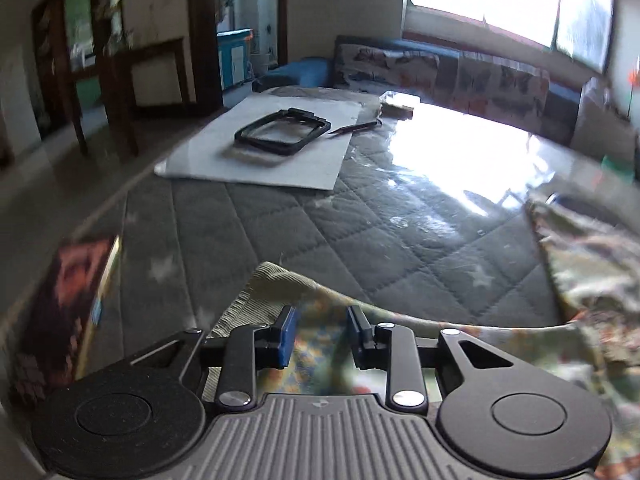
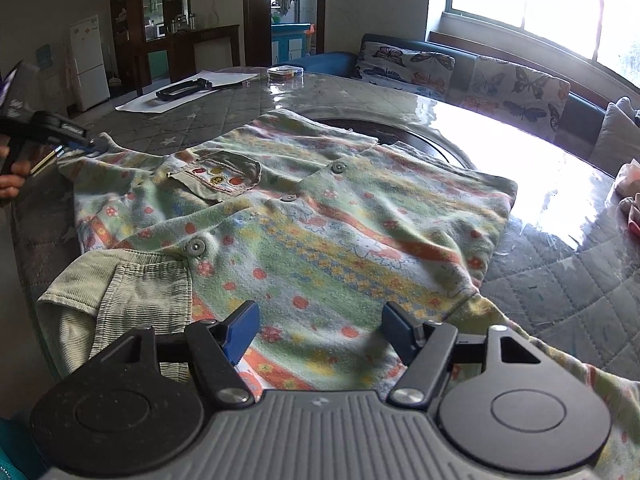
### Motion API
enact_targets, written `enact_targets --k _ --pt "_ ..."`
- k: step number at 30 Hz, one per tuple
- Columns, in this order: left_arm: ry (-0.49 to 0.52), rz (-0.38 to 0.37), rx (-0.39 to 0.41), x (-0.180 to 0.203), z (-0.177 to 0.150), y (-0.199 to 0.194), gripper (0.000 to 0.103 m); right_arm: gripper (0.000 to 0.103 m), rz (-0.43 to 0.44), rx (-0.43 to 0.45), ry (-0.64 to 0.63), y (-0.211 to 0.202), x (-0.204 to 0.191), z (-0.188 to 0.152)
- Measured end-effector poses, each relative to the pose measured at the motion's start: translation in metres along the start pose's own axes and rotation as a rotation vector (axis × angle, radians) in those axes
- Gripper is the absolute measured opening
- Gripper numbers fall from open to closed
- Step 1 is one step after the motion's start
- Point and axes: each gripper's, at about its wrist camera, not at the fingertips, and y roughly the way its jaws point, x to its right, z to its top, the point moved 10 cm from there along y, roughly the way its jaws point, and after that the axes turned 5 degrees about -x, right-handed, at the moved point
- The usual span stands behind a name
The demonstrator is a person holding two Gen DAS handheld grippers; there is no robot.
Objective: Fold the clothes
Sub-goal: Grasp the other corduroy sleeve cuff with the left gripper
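A child's flannel shirt [image 2: 320, 220], striped green, orange and yellow, with buttons and a chest pocket, lies spread on the quilted table [image 2: 560, 280]. My right gripper [image 2: 320, 332] hovers open over its near end beside the ribbed corduroy collar [image 2: 132, 284], with nothing pinched. My left gripper [image 2: 94, 146] is at the far left, held by a hand [image 2: 10, 176], with its tips at the sleeve end. In the left wrist view that gripper [image 1: 323, 332] has its jaws a narrow gap apart. The sleeve [image 1: 276, 284] runs between and under them, and I see no pad pressing on it.
A white sheet [image 1: 248, 160] at the table's far side carries a black frame [image 1: 280, 136] and a pen [image 1: 352, 128]; a small clear box [image 2: 285, 73] stands near it. Pink cloth [image 2: 630, 200] lies at the right edge. A butterfly-cushioned sofa [image 2: 460, 72] is behind the table.
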Motion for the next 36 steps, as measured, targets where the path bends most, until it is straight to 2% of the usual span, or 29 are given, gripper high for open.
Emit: enact_targets --k 3,6,9,12,14,19,22,24,26,28,29,34,36 --pt "0.066 0.093 0.043 0.002 0.009 0.009 0.032 0.073 -0.001 0.005 0.007 0.001 0.001 -0.001" --pt "0.057 0.098 0.057 0.001 0.014 0.012 0.034 0.074 -0.003 0.006 0.005 0.001 0.001 -0.001" --pt "0.054 0.141 0.078 -0.006 0.018 0.015 0.046 0.075 -0.004 0.002 0.002 0.002 0.001 0.0" --pt "-0.028 0.091 0.053 -0.016 0.016 0.009 0.046 0.075 -0.009 -0.001 -0.003 0.002 0.0 0.0" --pt "-0.081 0.072 0.069 -0.022 0.013 -0.005 0.049 0.075 -0.009 -0.001 -0.003 0.002 0.0 0.001" --pt "-0.232 0.108 0.117 -0.045 -0.009 -0.04 0.073 0.076 -0.008 0.002 -0.012 0.003 -0.003 0.002" --pt "-0.33 0.128 0.101 -0.06 -0.025 -0.045 0.083 0.076 -0.005 0.004 -0.016 0.003 -0.005 0.003" --pt "-0.355 0.109 0.073 -0.061 -0.032 -0.04 0.083 0.076 -0.005 0.005 -0.02 0.003 -0.006 0.003" --pt "-0.348 0.113 0.048 -0.058 -0.034 -0.033 0.081 0.076 -0.003 0.006 -0.025 0.003 -0.008 0.004" --pt "-0.351 0.113 0.048 -0.058 -0.033 -0.03 0.071 0.076 -0.002 0.01 -0.031 0.002 -0.01 0.004" --pt "-0.354 0.113 0.05 -0.057 -0.032 -0.029 0.07 0.076 0.0 0.012 -0.033 0.002 -0.011 0.004" --pt "-0.316 0.102 0.06 -0.051 -0.027 -0.026 0.023 0.076 0.005 0.017 -0.033 0.0 -0.013 0.003" --pt "-0.332 0.062 0.059 -0.048 -0.027 -0.027 0.011 0.075 0.006 0.021 -0.028 -0.001 -0.013 0.004"
